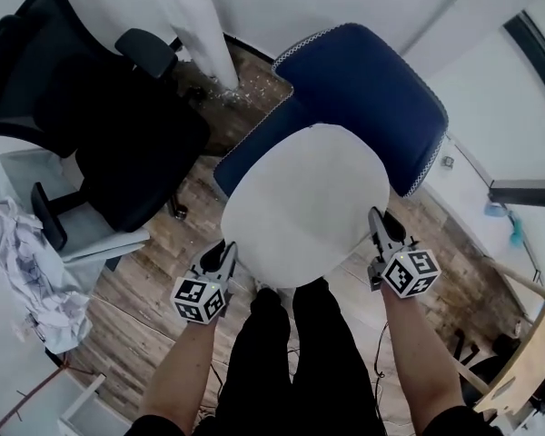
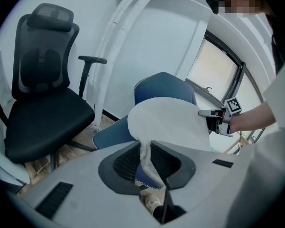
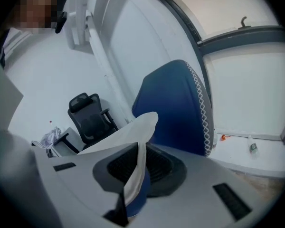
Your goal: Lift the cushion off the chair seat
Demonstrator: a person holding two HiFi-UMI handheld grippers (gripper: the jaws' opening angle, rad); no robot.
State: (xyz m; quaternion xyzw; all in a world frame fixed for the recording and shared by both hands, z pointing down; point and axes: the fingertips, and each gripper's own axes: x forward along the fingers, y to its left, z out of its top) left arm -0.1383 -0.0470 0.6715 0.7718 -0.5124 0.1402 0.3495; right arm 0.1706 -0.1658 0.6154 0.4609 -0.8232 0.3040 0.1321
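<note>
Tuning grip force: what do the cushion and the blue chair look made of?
The cushion looks like soft fabric, matte white on top and blue underneath; it creases and bunches where it is pinched. The blue chair looks like matte woven upholstery, likely padded, with white zigzag stitching along its edge. The filling of either can't be told.

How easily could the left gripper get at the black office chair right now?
Probably not right now. The left gripper is shut on the edge of the white cushion, which the right gripper grips too, so it isn't free. The black office chair stands apart, off to its left.
</note>
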